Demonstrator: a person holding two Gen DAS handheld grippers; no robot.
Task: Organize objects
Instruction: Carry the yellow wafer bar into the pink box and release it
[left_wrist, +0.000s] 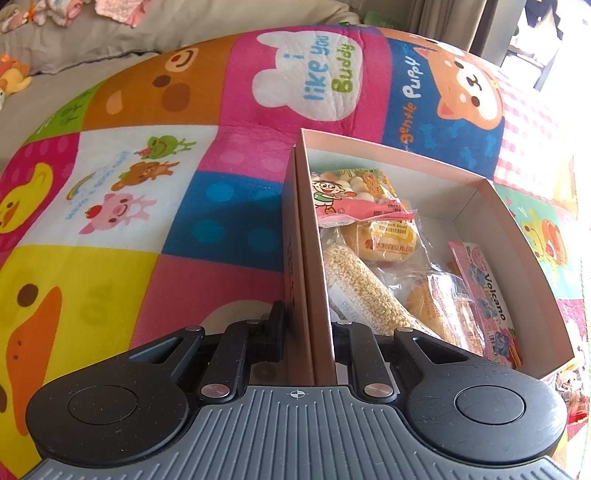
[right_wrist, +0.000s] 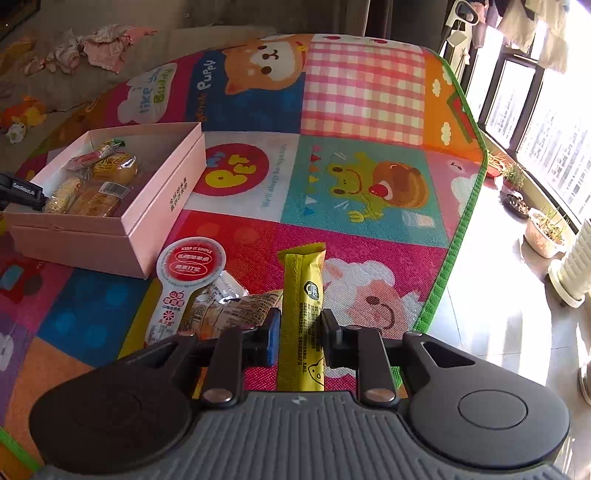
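the pink box (left_wrist: 413, 162) wall is clamped by the left gripper (left_wrist: 308, 332) to steady it; the yellow snack stick (right_wrist: 301, 314) is clamped by the right gripper (right_wrist: 298, 332), probably for packing from the mat (right_wrist: 365, 92) edge.

the play mat (left_wrist: 147, 221) carries "i like you buddy" on a white cloud and "gentle puppy" beside a dog; in the right wrist view it shows "my pet". a pink packet (left_wrist: 487, 295) in the box (left_wrist: 314, 258) reads "volcano". a round-headed pouch (right_wrist: 184, 280) says "keep it simple".
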